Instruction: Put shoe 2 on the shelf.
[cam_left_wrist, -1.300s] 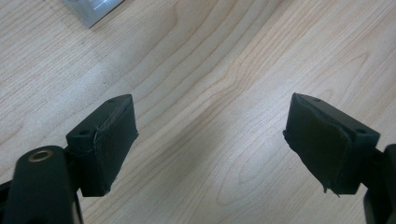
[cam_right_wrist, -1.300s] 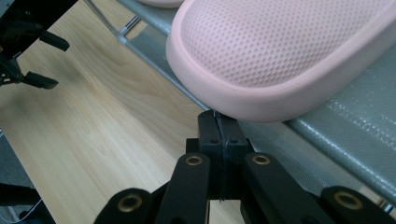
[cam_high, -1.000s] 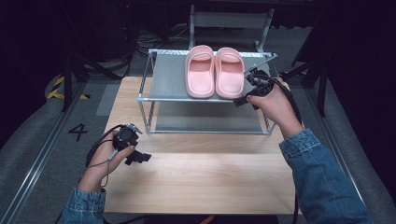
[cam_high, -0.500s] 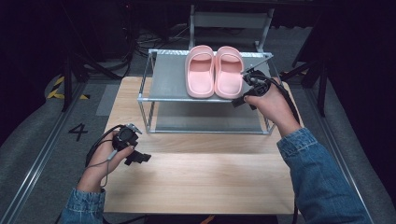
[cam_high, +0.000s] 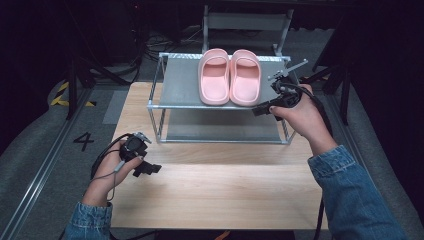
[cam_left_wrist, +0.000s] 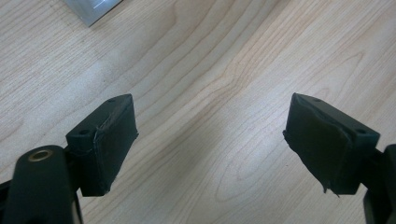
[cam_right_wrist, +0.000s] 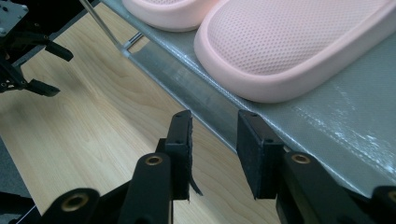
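Two pink slippers (cam_high: 230, 76) lie side by side, toes away from me, on the top shelf of a metal rack (cam_high: 180, 106). My right gripper (cam_high: 261, 111) hovers at the shelf's front right corner, just off the right slipper's (cam_right_wrist: 299, 46) heel. Its jaws have just been opening and now stand open (cam_right_wrist: 214, 126) with nothing between them, the shelf's front edge (cam_right_wrist: 205, 112) just beyond. The other slipper (cam_right_wrist: 173, 11) lies farther off. My left gripper (cam_high: 150, 170) rests low over the wooden table, left of the rack, jaws wide open (cam_left_wrist: 210, 112) and empty.
The rack has a lower grey shelf (cam_high: 220, 131) and stands at the back of the wooden table (cam_high: 215, 195). A rack corner (cam_left_wrist: 91, 9) lies just ahead of the left gripper. Dark floor with cables surrounds the table.
My right gripper has drawn back a little from the right slipper's heel toward the shelf's front right corner, and its jaws have opened. The left hand has stayed put.
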